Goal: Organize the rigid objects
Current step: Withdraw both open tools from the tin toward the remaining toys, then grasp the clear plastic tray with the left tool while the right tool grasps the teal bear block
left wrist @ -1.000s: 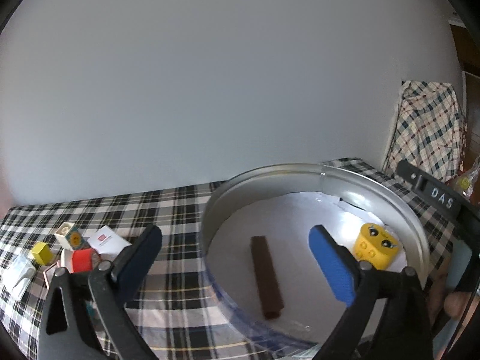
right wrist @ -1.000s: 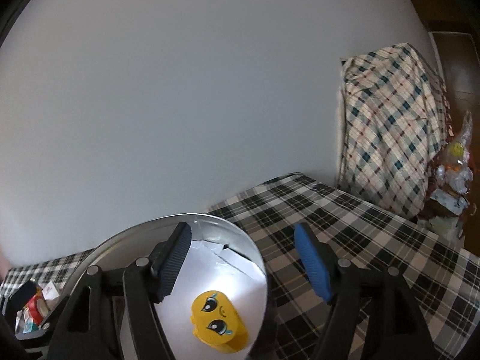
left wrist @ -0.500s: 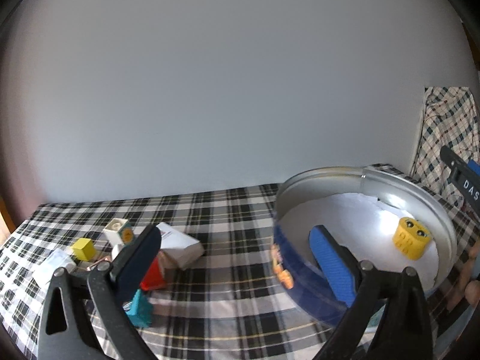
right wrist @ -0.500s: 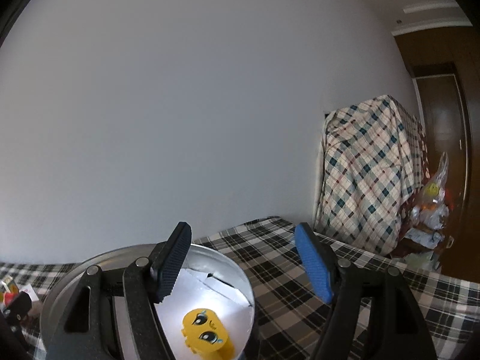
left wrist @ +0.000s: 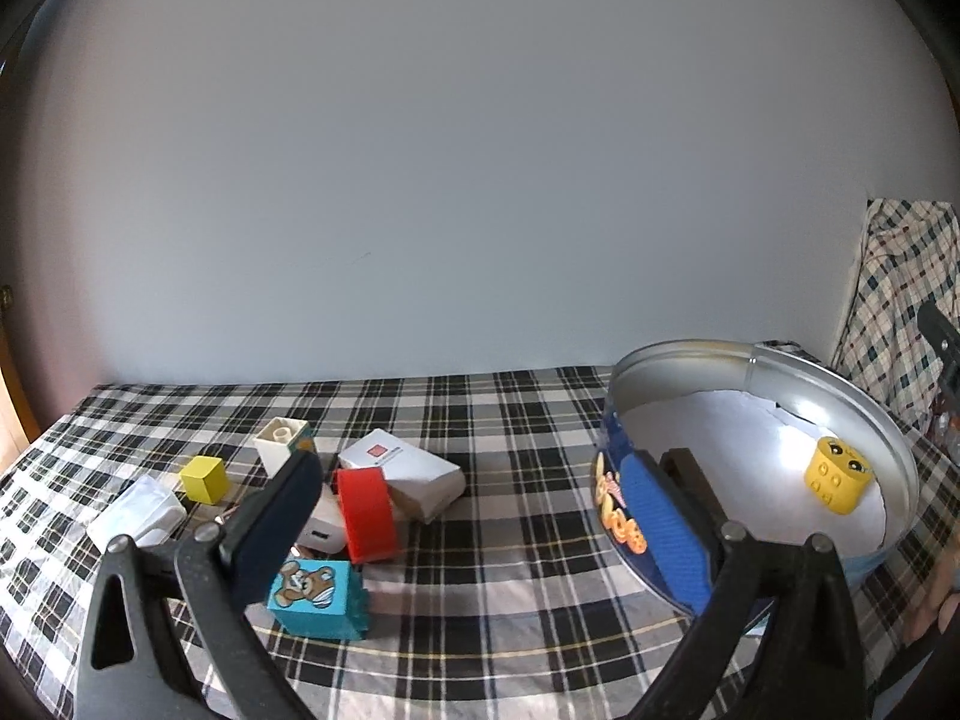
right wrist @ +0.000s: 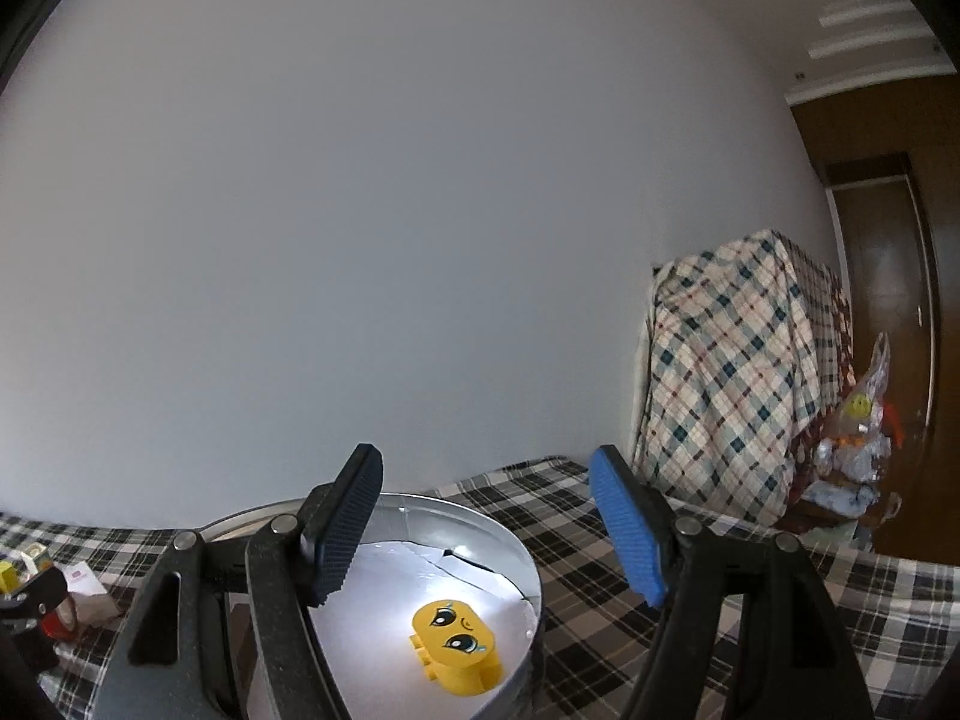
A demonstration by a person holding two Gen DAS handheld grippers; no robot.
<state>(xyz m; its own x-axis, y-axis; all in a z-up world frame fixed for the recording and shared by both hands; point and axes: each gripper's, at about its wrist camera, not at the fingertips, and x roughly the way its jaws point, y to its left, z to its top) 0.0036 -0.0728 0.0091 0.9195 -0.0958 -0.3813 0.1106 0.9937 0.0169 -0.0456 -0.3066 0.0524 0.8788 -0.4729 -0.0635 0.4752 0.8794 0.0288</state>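
A round metal tin (left wrist: 780, 372) stands on the checked tablecloth at the right; inside lie a yellow face block (left wrist: 837, 477) and a dark brown bar (left wrist: 690, 471). My left gripper (left wrist: 474, 528) is open and empty, above the cloth between the tin and a cluster of objects: a teal bear block (left wrist: 315, 597), a red piece (left wrist: 366, 513), a white box (left wrist: 414, 471), a yellow cube (left wrist: 205, 478), a white brick (left wrist: 279, 441). My right gripper (right wrist: 486, 534) is open and empty above the tin (right wrist: 522, 564), over the yellow face block (right wrist: 459, 654).
A white plug-like object (left wrist: 138, 510) lies at the far left of the cluster. A chair draped in checked cloth (right wrist: 738, 384) stands right of the table, with a wooden door (right wrist: 882, 330) behind it. A plain wall backs the table.
My left gripper has swung left, from over the tin to over the object cluster. My right gripper has lifted and tilted up, still over the tin.
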